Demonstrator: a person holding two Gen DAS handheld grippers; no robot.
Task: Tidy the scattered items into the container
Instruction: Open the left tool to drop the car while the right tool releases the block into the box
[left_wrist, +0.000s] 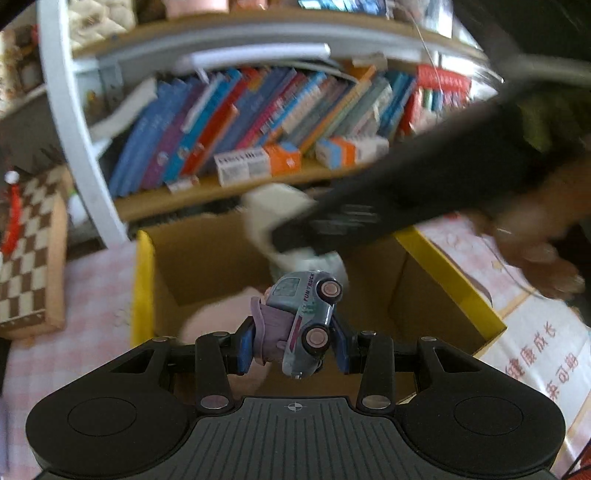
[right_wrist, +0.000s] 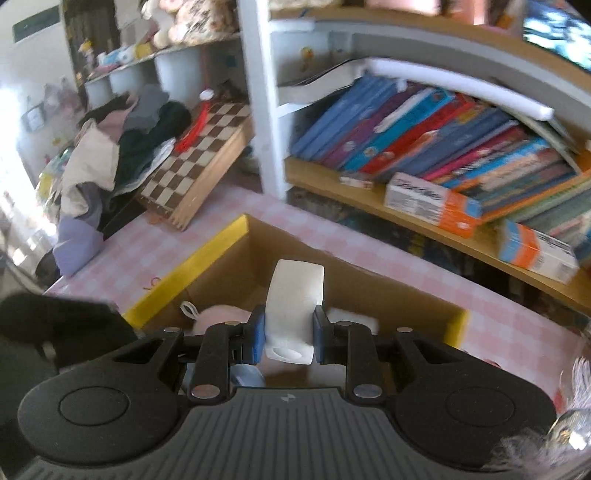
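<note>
Cardboard box (left_wrist: 207, 266) with yellow-edged flaps sits open on a pink checked tablecloth (left_wrist: 92, 295), seen from the left wrist. The left gripper (left_wrist: 295, 343) is clamped on a toy car (left_wrist: 303, 325), a pale blue truck lettered "FUN TRUCK" with pinkish wheels and a purple part at its left side, tipped on end above the near side of the box. Something soft and pink (left_wrist: 214, 317) lies inside the box below it. Farther in, the blurred right gripper (left_wrist: 332, 229) reaches across from the right, carrying a white object (left_wrist: 273, 210) over the box; a hand (left_wrist: 532, 251) shows at the right edge.

From the right wrist, the right gripper (right_wrist: 289, 332) is closed narrowly on a white roll (right_wrist: 295, 302), a rounded loop with a hole at its near end, held upright over the cardboard box (right_wrist: 236, 280). The pink item (right_wrist: 221, 317) and a white thing (right_wrist: 351, 317) lie within. Bookshelves (right_wrist: 424, 206) stand beyond, and a chessboard (right_wrist: 195, 162) leans at the far left.
</note>
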